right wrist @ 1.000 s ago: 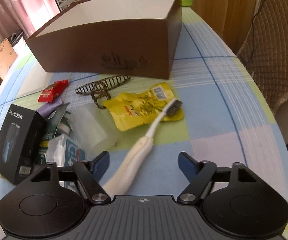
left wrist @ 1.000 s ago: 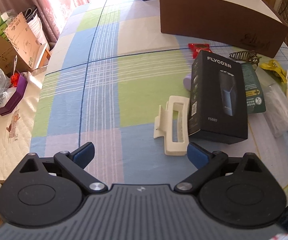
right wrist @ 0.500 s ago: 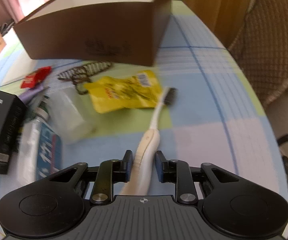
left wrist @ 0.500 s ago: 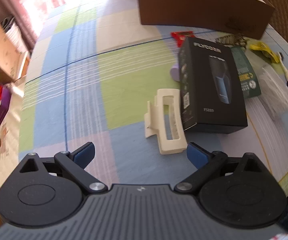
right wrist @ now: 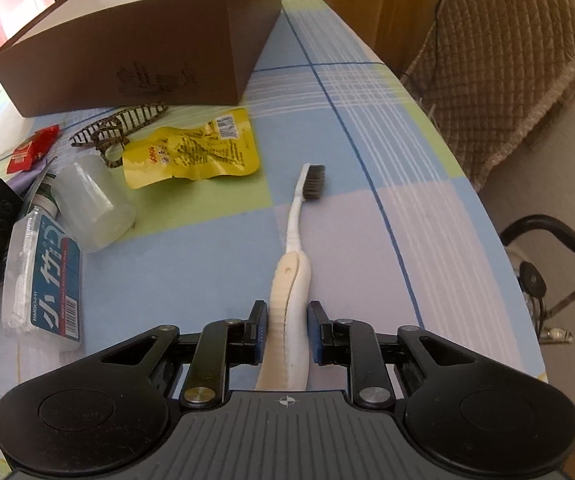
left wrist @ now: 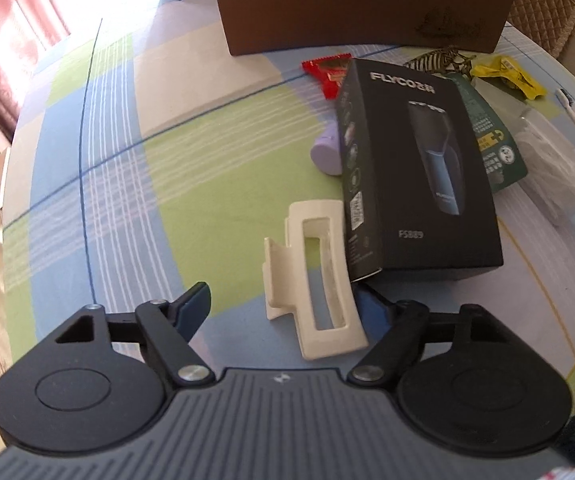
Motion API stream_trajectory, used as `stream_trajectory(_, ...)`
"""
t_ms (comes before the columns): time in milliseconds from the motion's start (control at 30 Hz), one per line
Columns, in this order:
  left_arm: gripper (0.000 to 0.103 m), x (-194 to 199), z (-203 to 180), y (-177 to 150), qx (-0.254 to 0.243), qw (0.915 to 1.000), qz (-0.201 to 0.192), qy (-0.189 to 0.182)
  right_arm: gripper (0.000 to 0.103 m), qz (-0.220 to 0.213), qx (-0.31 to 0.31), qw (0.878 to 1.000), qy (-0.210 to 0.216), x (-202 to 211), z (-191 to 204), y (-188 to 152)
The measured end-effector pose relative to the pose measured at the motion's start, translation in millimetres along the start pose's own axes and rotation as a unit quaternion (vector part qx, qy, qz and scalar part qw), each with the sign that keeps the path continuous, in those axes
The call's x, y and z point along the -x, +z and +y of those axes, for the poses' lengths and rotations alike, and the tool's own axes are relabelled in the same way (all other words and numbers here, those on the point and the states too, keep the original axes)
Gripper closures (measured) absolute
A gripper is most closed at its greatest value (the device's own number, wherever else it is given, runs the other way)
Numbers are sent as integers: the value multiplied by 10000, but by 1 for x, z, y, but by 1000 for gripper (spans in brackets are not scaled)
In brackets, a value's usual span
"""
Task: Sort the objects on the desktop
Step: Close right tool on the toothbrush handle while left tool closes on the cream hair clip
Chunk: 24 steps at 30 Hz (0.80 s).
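The right tongs are narrowed around the toothbrush handle, which lies along the tabletop near its right edge, bristles pointing toward the far end. The pads look close against the handle, though I cannot tell if they truly pinch it. The handle is curved and smooth, so it could twist or slide out on the lift. The left tongs are wide and hold nothing, straddling the white clip that touches the black box. Closing there may nudge the box. Open cloth lies toward the left edge; the right edge drops off close beside the toothbrush.
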<state>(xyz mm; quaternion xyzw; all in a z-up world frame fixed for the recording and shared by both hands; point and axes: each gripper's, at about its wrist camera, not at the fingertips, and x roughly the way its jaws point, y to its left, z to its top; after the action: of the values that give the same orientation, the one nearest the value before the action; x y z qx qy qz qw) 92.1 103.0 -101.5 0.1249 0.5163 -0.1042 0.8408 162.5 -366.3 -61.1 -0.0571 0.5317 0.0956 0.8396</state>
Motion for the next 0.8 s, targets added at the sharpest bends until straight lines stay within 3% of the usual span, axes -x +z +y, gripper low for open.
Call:
stream_trajectory(267, 32, -8, 23, -2, -467, 9988, -116, -59, 83, -26, -128, 9999, -100, -1, 3, 0)
stream_trajectory(467, 33, -17, 17, 12, -1201, 9919, -280, -302, 66, -28, -176, 9997, -168, -4, 7, 4)
stream_trajectory(567, 45, -21, 17, 18, -1280, 9897, -329, -545, 59, -37, -233, 9995, -209, -5, 7, 5)
stream_trajectory(633, 63, -22, 20, 19, -1211, 9897, -338, -683, 54, -57, -256, 9994, -235, -6, 7, 4)
stream_trajectory(800, 66, -19, 31, 13, -698, 9956, -305, -540, 47, -152, -285, 9991, -269, -7, 6, 4)
